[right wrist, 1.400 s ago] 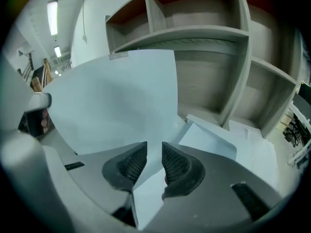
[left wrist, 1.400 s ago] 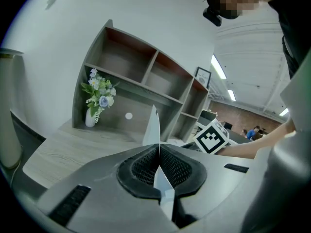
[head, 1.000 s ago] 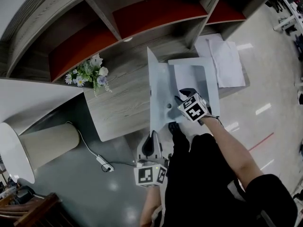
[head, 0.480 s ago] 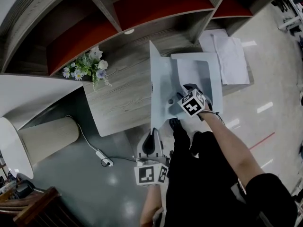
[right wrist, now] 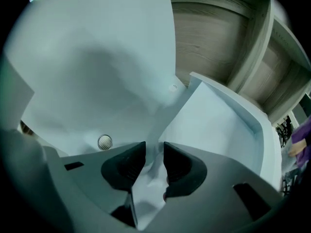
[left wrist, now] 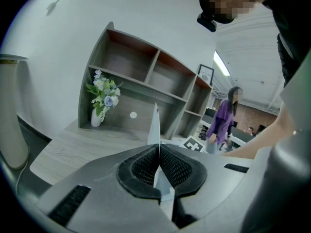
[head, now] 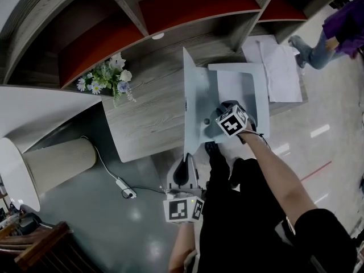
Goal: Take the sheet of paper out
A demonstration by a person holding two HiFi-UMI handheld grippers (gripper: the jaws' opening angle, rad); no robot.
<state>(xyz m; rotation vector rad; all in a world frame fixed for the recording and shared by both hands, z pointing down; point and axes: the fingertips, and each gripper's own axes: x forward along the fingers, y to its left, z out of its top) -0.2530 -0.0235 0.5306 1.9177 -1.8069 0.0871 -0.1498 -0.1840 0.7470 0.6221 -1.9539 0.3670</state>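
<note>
Now the right hand-held gripper (right wrist: 154,149) is closing, the sheet of paper (right wrist: 147,191) between its jaws.

An office-like room: a wooden counter (head: 149,115) with open shelves (left wrist: 146,69), a vase of flowers (left wrist: 101,101), and a polished floor (head: 330,112).

We've got a grey wood-grain desk (head: 148,118) backed by a shelf unit (head: 114,38) with red-lined cubbies. A bunch of white and pale-blue flowers (head: 108,81) sits on the desk's left end, in a small white vase (left wrist: 95,118). Left of the desk there's a big cream lampshade (head: 57,161), and a thin cable (head: 105,169) runs across the glossy floor (head: 114,232). A person in purple (head: 335,30) is off to the right.
</note>
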